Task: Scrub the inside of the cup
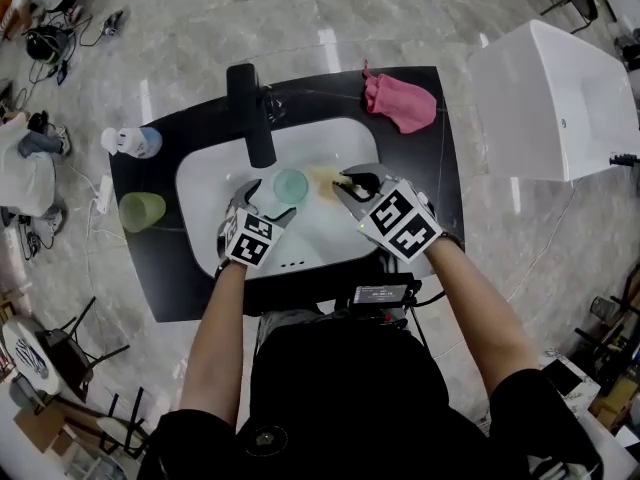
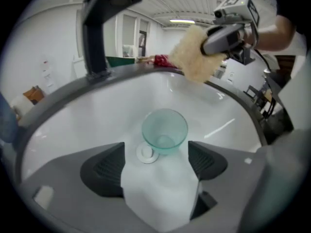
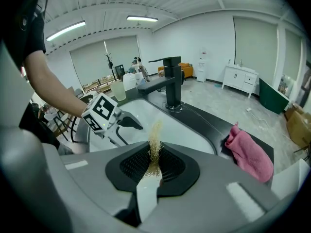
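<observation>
Yellow sponge (image 3: pixel 155 132), pinched by the right gripper (image 3: pixel 154 152), shows edge-on (mostly hidden).

Grey marble floor (image 1: pixel 200 28); white cabinet (image 1: pixel 555 98)

Translucent teal cup (image 2: pixel 164 130) upright in sink (image 2: pixel 209 106) beside drain (image 2: pixel 146 153); tan scrubber (image 2: pixel 192 57) pinched in right gripper (image 3: pixel 155 154) jaws.

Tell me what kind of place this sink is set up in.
Probably an open workshop or test hall, not a home bathroom. The black washstand with its faucet stands alone on a tiled floor, with chairs and cables around it.
</observation>
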Action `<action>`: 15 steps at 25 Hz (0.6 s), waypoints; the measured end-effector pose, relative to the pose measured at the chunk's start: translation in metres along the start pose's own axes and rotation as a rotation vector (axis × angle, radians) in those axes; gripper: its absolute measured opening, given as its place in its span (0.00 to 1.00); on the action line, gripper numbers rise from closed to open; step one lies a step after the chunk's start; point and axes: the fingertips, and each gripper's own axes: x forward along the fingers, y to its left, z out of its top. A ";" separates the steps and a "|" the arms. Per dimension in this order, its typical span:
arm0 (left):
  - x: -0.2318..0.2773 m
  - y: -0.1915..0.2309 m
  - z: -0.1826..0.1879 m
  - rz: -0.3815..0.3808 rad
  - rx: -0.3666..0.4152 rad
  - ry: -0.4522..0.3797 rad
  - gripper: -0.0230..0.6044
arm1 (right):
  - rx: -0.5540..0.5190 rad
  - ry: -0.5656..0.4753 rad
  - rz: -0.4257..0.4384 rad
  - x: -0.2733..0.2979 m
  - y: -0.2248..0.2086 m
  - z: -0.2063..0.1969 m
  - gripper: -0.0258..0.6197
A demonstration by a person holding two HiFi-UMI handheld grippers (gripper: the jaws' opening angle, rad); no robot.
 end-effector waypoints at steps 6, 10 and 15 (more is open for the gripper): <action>-0.082 0.008 0.045 0.220 -0.104 -0.217 0.41 | -0.017 -0.060 -0.001 -0.013 0.000 0.001 0.11; -0.126 -0.013 0.046 0.279 -0.226 -0.350 0.17 | -0.012 -0.108 0.025 -0.027 0.005 -0.001 0.11; -0.159 -0.038 0.030 0.297 -0.488 -0.504 0.04 | 0.008 -0.175 0.038 -0.040 0.017 -0.001 0.11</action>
